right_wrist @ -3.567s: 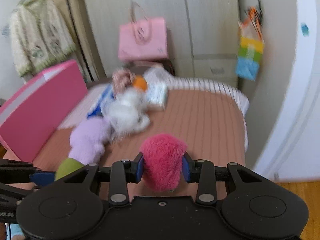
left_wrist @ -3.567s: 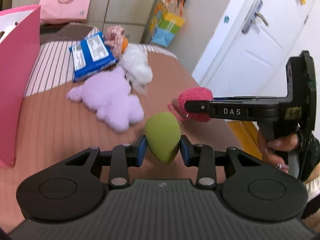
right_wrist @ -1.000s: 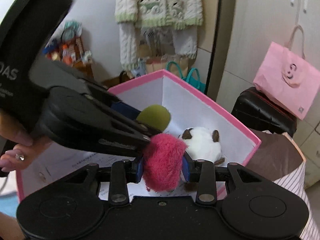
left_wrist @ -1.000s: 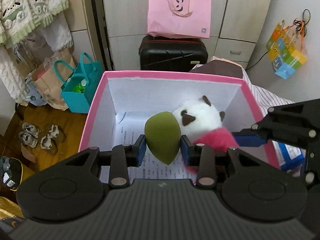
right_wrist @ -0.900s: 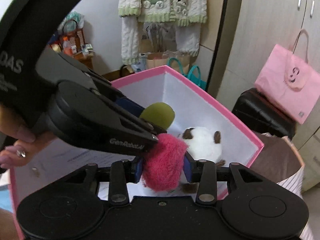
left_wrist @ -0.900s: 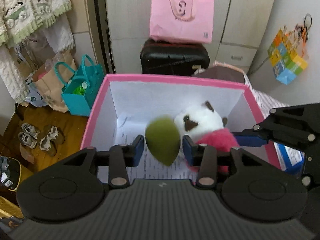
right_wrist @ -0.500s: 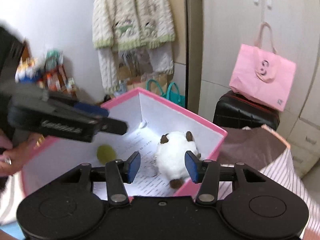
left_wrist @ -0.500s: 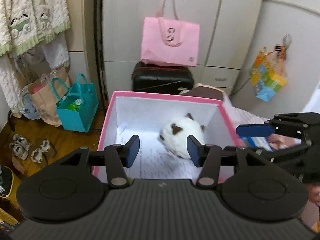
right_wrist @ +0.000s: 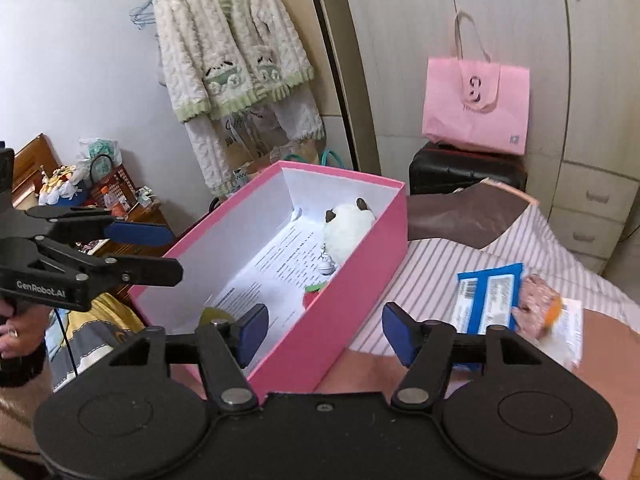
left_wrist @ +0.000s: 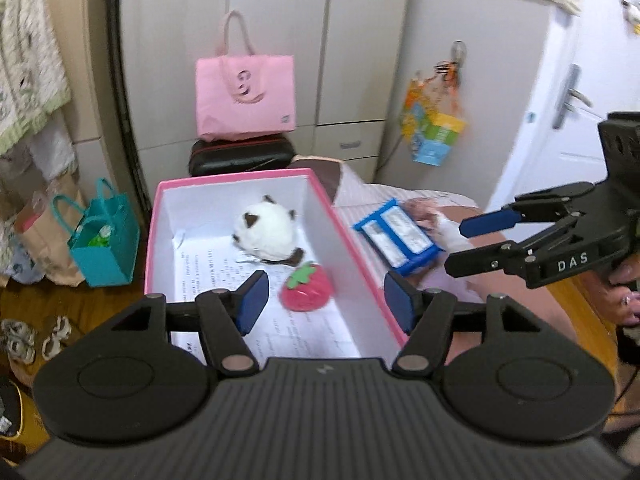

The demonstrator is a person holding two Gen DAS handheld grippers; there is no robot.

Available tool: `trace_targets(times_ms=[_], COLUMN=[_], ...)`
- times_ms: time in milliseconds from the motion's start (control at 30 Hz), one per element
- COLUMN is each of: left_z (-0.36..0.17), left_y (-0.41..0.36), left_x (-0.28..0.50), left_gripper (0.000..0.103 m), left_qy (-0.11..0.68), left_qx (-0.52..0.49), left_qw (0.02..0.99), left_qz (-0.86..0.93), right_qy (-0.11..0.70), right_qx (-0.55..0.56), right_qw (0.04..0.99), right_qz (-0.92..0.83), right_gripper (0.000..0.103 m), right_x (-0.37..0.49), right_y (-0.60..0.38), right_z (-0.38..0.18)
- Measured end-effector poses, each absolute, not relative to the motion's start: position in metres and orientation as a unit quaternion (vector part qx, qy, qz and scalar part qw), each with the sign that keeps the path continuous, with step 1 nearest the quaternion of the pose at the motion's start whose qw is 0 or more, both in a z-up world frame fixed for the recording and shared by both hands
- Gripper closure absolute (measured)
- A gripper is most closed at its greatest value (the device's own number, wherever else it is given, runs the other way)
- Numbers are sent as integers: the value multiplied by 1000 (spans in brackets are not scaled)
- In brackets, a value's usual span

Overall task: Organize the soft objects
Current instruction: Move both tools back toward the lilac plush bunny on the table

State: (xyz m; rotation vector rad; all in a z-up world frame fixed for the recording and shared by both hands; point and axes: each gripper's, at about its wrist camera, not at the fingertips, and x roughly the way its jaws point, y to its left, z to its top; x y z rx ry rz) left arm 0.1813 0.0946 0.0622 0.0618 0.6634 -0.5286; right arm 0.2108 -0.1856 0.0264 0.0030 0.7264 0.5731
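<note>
Pink box (left_wrist: 362, 276) holds panda (left_wrist: 266, 232), strawberry (left_wrist: 306, 292) — sorted. Left gripper (left_wrist: 324, 300), right gripper (right_wrist: 320, 334): jaws opening, nothing between, free for next toy.

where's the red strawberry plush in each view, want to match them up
Left wrist view: the strawberry plush lies on the printed paper in the pink box, just below centre, nearer the camera than the white panda plush.
Right wrist view: only a red sliver with a green leaf shows above the box's near wall.
Shared landmark: the panda plush in the box.
</note>
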Motion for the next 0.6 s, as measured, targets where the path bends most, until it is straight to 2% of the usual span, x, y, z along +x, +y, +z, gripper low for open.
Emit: trace_targets(times_ms=[233,367,433,600], left_z=[78,76,74,67], left_y=[82,67,58,29], left_x=[142,125,118,101], left_gripper=[29,27,22,21], left_qy=[318,325,330,343], left_qx=[43,53,59,82], left_qw=[900,889,883,868], left_qz=[-296,-318,-329,-348], right_qy=[344,350,353,354], right_qx=[-9,-13,-14,-28], right_qw=[900,898,896,894], right_qz=[268,266,268,271], right_gripper=[25,21,20,18], right_x=[170,149,140,117], right_y=[-217,-233,-240,-251], right_z=[42,40,36,20])
